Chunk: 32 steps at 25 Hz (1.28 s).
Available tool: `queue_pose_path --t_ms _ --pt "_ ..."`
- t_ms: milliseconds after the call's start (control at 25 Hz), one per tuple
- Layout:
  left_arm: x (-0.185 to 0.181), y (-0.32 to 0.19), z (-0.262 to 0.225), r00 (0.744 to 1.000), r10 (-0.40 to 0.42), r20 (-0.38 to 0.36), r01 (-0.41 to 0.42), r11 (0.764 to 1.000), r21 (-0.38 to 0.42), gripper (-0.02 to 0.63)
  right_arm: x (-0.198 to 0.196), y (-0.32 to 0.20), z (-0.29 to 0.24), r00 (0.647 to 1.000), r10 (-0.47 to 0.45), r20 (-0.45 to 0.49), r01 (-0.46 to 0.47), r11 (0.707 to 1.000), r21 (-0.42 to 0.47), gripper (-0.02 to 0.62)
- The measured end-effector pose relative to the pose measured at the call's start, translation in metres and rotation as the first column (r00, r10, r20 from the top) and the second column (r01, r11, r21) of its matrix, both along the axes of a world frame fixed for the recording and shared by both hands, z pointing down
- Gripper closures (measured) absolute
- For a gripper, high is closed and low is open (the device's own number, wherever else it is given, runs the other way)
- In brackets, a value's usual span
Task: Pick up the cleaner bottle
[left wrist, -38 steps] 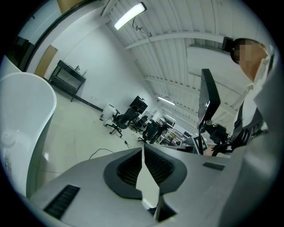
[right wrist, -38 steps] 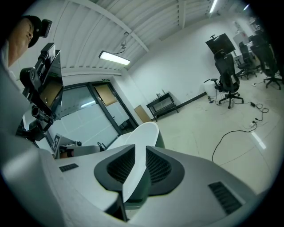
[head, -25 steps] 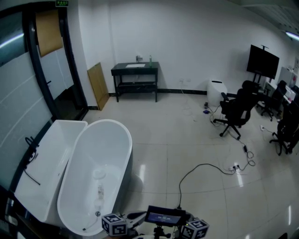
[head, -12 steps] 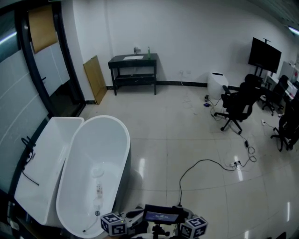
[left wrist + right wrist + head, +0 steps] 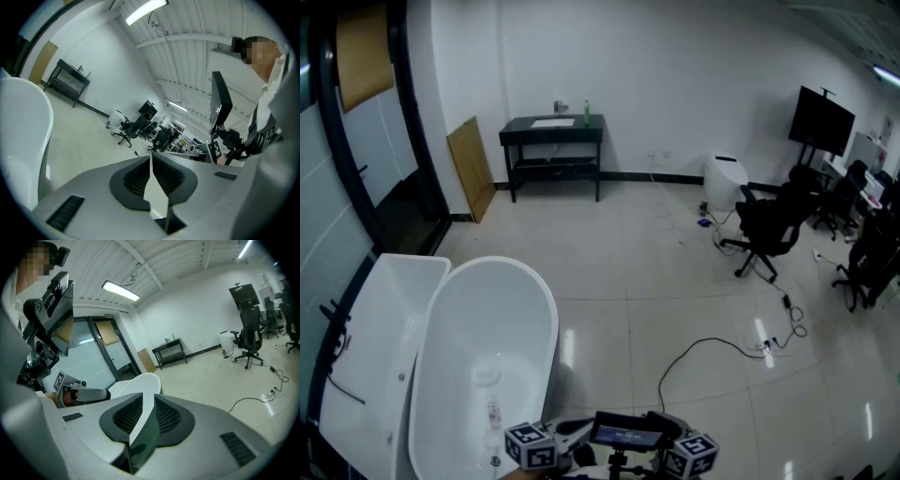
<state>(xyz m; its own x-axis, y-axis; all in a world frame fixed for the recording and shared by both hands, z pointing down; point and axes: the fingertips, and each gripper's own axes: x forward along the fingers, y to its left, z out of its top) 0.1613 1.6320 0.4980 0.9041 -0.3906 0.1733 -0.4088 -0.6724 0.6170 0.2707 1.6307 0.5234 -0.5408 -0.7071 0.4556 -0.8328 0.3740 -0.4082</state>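
A small green bottle [image 5: 586,107] stands on a black table [image 5: 551,127] against the far wall, too small to make out in detail. Both grippers are far from it, at the bottom edge of the head view, where only the left marker cube [image 5: 531,446] and the right marker cube [image 5: 691,457] show. In the left gripper view my left gripper [image 5: 151,157] is shut with nothing between its pads. My right gripper [image 5: 147,397] is likewise shut and empty. The black table [image 5: 172,352] shows small in the right gripper view.
A white oval bathtub [image 5: 459,309] and a rectangular one [image 5: 356,319] stand at the left. A black cable [image 5: 703,345] runs across the tiled floor. Office chairs [image 5: 769,225] and a screen [image 5: 821,120] stand at the right, a wooden board [image 5: 471,167] by the door.
The whole view has shifted forward through the room: the bathtubs have slid down and closer, the black table has drifted left. Both marker cubes keep their place at the bottom edge.
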Motion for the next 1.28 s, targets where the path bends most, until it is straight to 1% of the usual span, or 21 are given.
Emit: queue_pose_path --t_ms 80,160,280,400,520,680,720,760,880,1040,1160,1280 --pt "-0.006 -0.019 0.0 1.0 0.015 -0.007 -0.015 1.0 0.002 0.594 -0.01 -0.022 -0.014 1.0 0.021 0.007 -0.021 1.0 0.015 0.529" --pt "-0.013 -0.037 0.0 1.0 0.011 -0.02 -0.011 1.0 0.0 0.594 -0.02 -0.039 -0.019 1.0 0.026 0.011 -0.026 1.0 0.006 0.529" --pt "-0.018 -0.059 0.001 0.999 -0.008 -0.039 0.008 1.0 -0.007 0.594 -0.021 -0.065 -0.01 1.0 -0.001 -0.002 0.001 1.0 0.026 0.529" --pt "-0.023 -0.077 0.007 0.998 -0.036 -0.046 0.034 0.999 -0.024 0.594 -0.024 -0.091 -0.003 0.999 -0.032 -0.025 0.033 0.999 0.035 0.529" --pt "-0.028 -0.103 0.011 0.997 -0.066 -0.034 0.066 0.998 -0.021 0.594 -0.03 -0.125 -0.002 0.997 -0.065 -0.035 0.066 0.997 0.03 0.529" --pt "-0.031 -0.154 0.011 0.992 -0.126 -0.018 0.126 0.992 -0.015 0.594 -0.035 -0.182 -0.005 0.993 -0.109 -0.054 0.111 0.993 0.044 0.526" --pt "-0.032 -0.169 0.009 0.99 -0.14 -0.014 0.14 0.99 -0.012 0.594 -0.034 -0.198 -0.007 0.991 -0.116 -0.061 0.119 0.991 0.053 0.503" --pt "-0.031 -0.184 0.006 0.988 -0.153 -0.01 0.153 0.988 -0.009 0.594 -0.032 -0.215 -0.009 0.991 -0.12 -0.065 0.124 0.99 0.064 0.503" --pt "-0.018 -0.227 -0.003 0.984 -0.177 -0.006 0.177 0.984 -0.004 0.594 -0.015 -0.261 -0.011 0.989 -0.132 -0.072 0.139 0.986 0.09 0.488" --pt "0.018 -0.278 -0.012 0.985 -0.173 0.006 0.172 0.985 0.013 0.594 0.01 -0.31 -0.03 0.984 -0.155 -0.084 0.164 0.981 0.101 0.485" --pt "0.04 -0.309 -0.013 0.986 -0.168 0.012 0.167 0.986 0.019 0.594 0.035 -0.341 -0.029 0.986 -0.14 -0.089 0.149 0.984 0.1 0.482" --pt "0.056 -0.337 -0.017 0.988 -0.155 0.023 0.155 0.988 0.022 0.594 0.057 -0.364 -0.014 0.99 -0.118 -0.081 0.125 0.988 0.089 0.48"
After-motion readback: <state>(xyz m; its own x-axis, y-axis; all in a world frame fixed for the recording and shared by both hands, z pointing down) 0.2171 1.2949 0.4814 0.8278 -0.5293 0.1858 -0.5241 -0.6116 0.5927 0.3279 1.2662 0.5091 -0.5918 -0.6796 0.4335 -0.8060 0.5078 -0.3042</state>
